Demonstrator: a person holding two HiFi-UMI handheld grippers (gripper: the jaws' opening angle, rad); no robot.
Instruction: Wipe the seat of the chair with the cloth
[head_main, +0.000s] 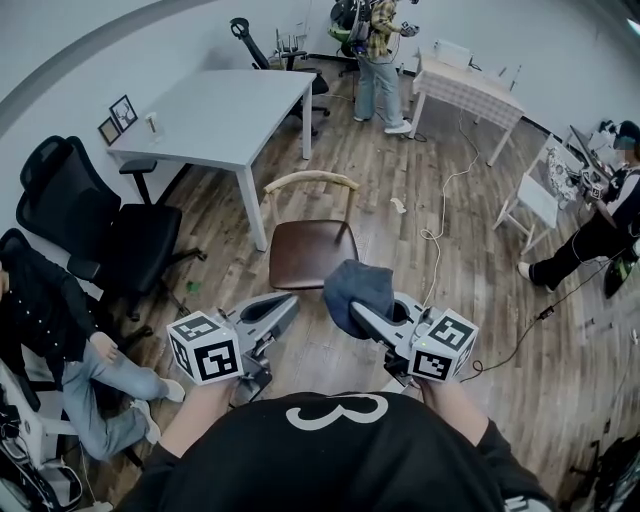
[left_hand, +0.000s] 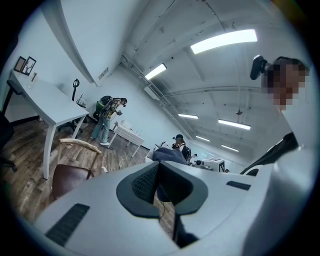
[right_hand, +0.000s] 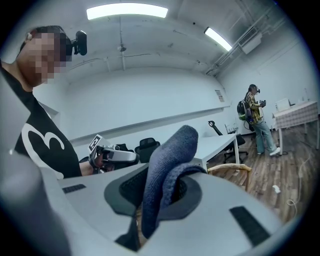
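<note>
The chair (head_main: 312, 252) has a brown seat and a curved wooden backrest, and it stands on the wood floor just beyond both grippers. My right gripper (head_main: 362, 316) is shut on a dark blue cloth (head_main: 358, 290), which bunches up above the jaws in front of the seat's near right edge. In the right gripper view the cloth (right_hand: 169, 162) fills the jaws, with the chair's backrest (right_hand: 231, 170) behind it. My left gripper (head_main: 284, 306) is shut with nothing in it, near the seat's front left corner. The left gripper view shows the chair (left_hand: 69, 176) at lower left.
A white table (head_main: 220, 110) stands behind and left of the chair, with black office chairs (head_main: 120, 240) and a seated person (head_main: 60, 330) at the left. A cable (head_main: 440, 220) runs across the floor on the right, near a white folding chair (head_main: 535, 200). Other people stand further back.
</note>
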